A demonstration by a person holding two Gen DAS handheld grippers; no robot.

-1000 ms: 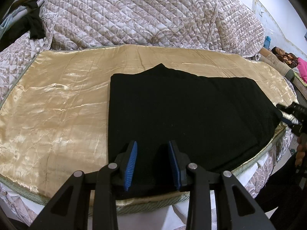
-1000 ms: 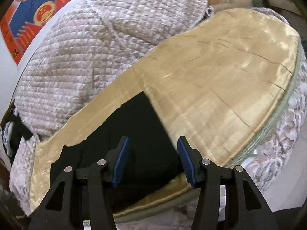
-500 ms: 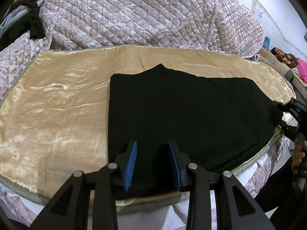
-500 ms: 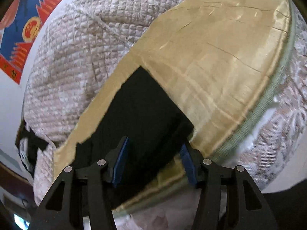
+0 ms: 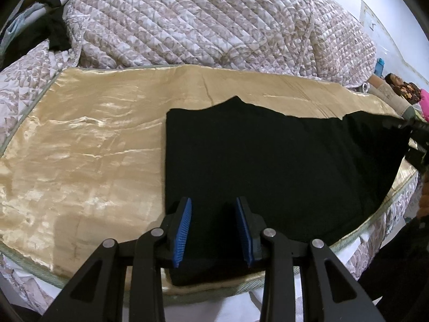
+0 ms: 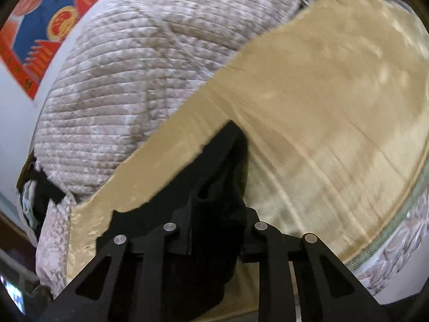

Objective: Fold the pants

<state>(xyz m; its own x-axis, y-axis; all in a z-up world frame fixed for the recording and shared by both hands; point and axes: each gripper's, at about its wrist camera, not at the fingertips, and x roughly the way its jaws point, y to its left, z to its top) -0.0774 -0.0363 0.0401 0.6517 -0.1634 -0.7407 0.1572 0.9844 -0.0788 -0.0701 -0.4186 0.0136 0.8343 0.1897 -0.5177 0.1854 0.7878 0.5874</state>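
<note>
Black pants [image 5: 268, 166] are lying on a gold bedspread [image 5: 93, 147]; the left gripper [image 5: 213, 228] is hovering apart, while the right gripper [image 6: 214, 214] is closing, clamping their end.

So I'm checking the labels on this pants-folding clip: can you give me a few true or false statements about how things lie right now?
1. The black pants lie on a gold sheet. True.
2. A quilt is bunched up beyond the sheet. True.
3. The pants are white. False: they are black.
4. The left gripper has its jaws pressed flat together. False: a gap shows between its blue pads.
5. The right gripper is far from the pants. False: pants fabric sits between its closing jaws.
</note>
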